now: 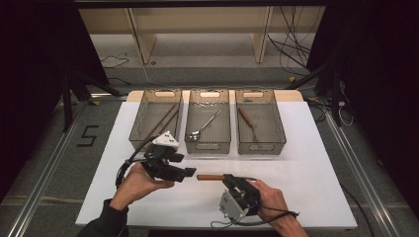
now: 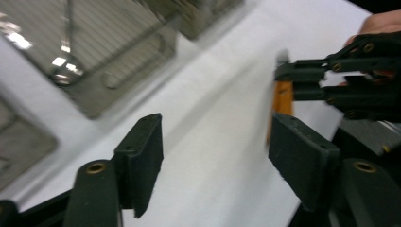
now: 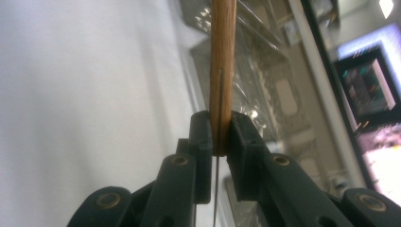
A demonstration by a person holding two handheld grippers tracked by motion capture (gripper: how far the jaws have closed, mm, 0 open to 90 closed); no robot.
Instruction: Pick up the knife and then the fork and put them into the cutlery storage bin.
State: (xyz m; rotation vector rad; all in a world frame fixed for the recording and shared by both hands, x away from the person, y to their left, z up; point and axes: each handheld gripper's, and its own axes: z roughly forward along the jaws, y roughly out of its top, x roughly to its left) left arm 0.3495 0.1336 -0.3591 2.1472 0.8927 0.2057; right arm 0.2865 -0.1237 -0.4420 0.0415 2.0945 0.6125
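Note:
A wooden-handled utensil (image 1: 209, 177) hangs level just above the white mat, its handle pointing left. My right gripper (image 1: 226, 178) is shut on it. In the right gripper view the pads pinch the brown handle (image 3: 222, 71), and a thin metal edge runs down between the jaws. My left gripper (image 1: 190, 173) is just left of the handle's free end, open and holding nothing. In the left gripper view, the left gripper (image 2: 215, 137) has bare mat between its jaws. The orange-brown handle (image 2: 283, 101) lies beyond its right jaw, held by the other gripper (image 2: 286, 78).
Three mesh trays stand in a row behind the hands. The left tray (image 1: 155, 147) holds chopsticks (image 1: 164, 120), the middle tray (image 1: 207, 148) a spoon (image 1: 205, 126), and the right tray (image 1: 261, 149) a wooden-handled utensil (image 1: 247, 121). The white mat (image 1: 311, 168) covers the table.

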